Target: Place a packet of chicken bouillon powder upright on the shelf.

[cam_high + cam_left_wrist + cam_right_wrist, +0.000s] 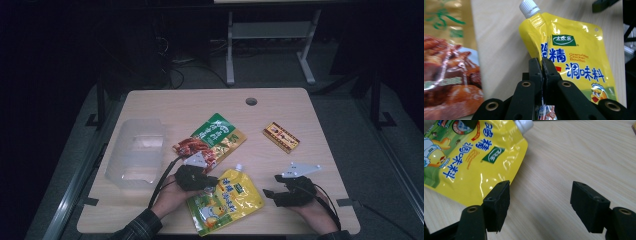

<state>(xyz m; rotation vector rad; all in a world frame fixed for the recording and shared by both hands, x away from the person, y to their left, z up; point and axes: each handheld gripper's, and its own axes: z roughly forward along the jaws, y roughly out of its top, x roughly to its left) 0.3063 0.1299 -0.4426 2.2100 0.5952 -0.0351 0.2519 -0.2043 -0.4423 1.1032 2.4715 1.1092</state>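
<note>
Left jaws are clamped on the yellow spout pouch (574,62), biting its left side edge a bit below the spout; in the left gripper view the two black pads meet with only the film between them. Left gripper (209,182) sits at the pouch's upper-left corner in the high view.

Right jaws are spread wide with nothing between them, just bare surface (574,152). Right gripper (272,192) rests near the front right of the surface, pointing toward the pouch's right edge, close but not touching.

Pouch lies flat near the front edge of the surface, about midway along it. Its long axis runs diagonally, with the white cap (529,7) away from the person and the base toward the front edge. Left hand already has it; the right is the free one, and the pouch lies to its left. My read: any lift pivots on that single edge grip, so the bag will likely sag or swing from the left side unless the right comes in.

Print on the pouch: green logo patch with Chinese characters, "Granulated Chicken Bouillon" in small type, large blue Chinese lettering, cartoon chick at the base.

Outward: green and brown food packet (210,141) just behind the left gripper, clear plastic tub (136,152) toward the left edge, small red-and-gold box (281,136) toward the right, well apart. Their text is too small to read.
</note>
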